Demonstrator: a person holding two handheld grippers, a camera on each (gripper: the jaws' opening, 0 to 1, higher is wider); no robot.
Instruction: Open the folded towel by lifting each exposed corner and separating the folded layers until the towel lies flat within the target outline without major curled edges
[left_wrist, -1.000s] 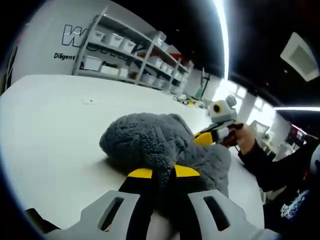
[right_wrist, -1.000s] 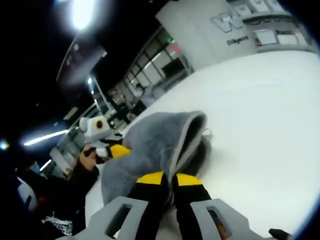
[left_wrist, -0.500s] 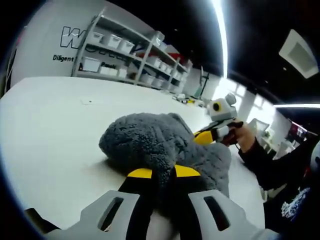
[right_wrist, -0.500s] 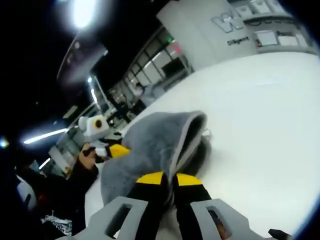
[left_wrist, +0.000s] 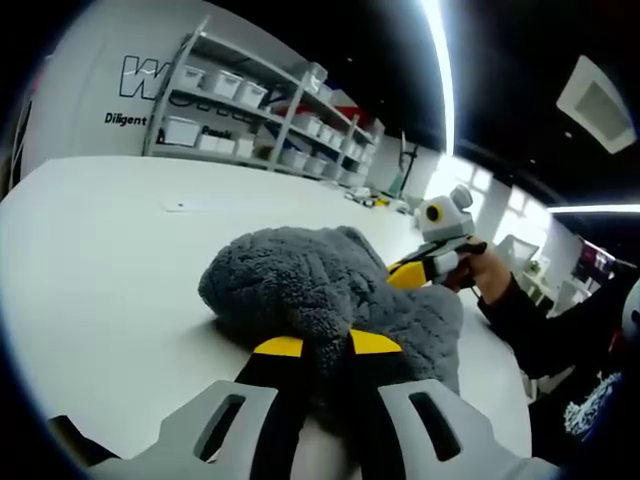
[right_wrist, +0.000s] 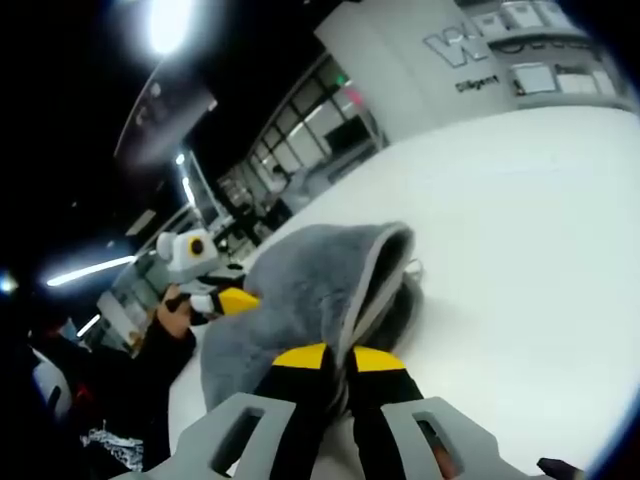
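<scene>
I had both grippers on the grey towel (left_wrist: 320, 290), which sat bunched in a fluffy heap on the white bench (left_wrist: 110, 260), not spread flat. In the left gripper view, my left gripper (left_wrist: 325, 345) had its yellow-tipped jaws clenched on the near edge of the towel, the pile squeezed between the two tips. Across the heap, on the far right side, I saw the right gripper (left_wrist: 410, 275) with its yellow tip pressed into the towel's opposite edge, held by a hand (left_wrist: 480, 272) in a dark sleeve.

In the right gripper view, the right gripper (right_wrist: 337, 357) had its jaws clenched on the towel (right_wrist: 300, 280) as well; a hemmed edge rose from the tips and curled over, so that the cloth stood up like a hood with a dark hollow beneath it. The left gripper (right_wrist: 235, 300) showed at the towel's far left side, its yellow tip against the cloth, a hand (right_wrist: 175, 305) behind it.

Behind the bench in the left gripper view stood shelving (left_wrist: 250, 110) with white bins against a wall with lettering. A long ceiling light (left_wrist: 440, 70) ran overhead.
</scene>
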